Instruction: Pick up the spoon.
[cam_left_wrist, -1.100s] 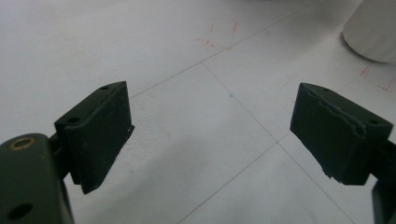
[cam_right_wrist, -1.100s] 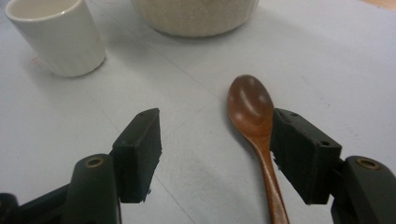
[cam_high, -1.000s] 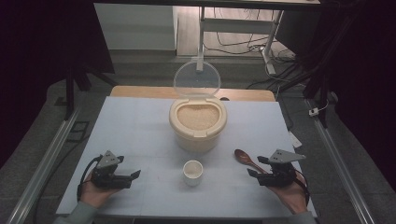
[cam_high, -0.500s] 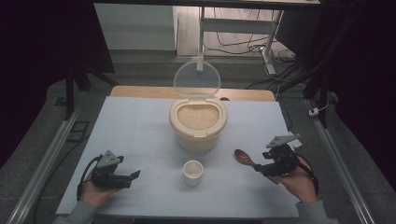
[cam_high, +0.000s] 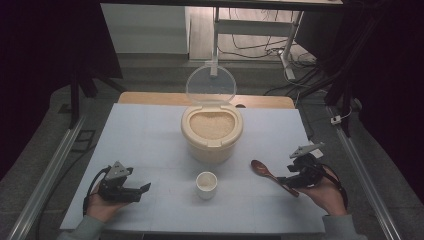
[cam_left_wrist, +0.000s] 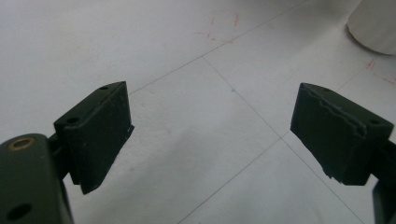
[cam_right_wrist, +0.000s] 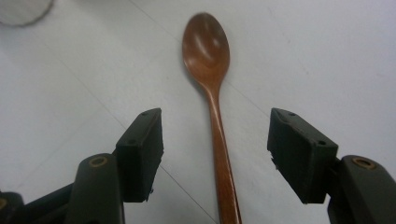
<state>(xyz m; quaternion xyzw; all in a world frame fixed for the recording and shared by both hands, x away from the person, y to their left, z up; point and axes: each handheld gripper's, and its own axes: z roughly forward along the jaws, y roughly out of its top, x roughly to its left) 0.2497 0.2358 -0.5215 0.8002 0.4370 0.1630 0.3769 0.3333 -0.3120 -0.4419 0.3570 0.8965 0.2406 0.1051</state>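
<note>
Right gripper (cam_right_wrist: 215, 158) has its jaws spread around the wooden spoon (cam_right_wrist: 212, 88) handle at 4 o'clock, not touching, while the left gripper (cam_left_wrist: 210, 140) sits wide apart over bare table (cam_left_wrist: 140, 42).

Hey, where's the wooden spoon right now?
In the high view the wooden spoon lies flat on the table's right side, right of the small white cup, its handle between the open jaws of the right gripper.

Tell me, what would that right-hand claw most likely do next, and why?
Probably close on the wooden spoon. The right gripper has its jaws open with the spoon's handle lying on the table between them, touching neither. The left gripper is open over bare table, so the right one seems the one about to act.
</note>
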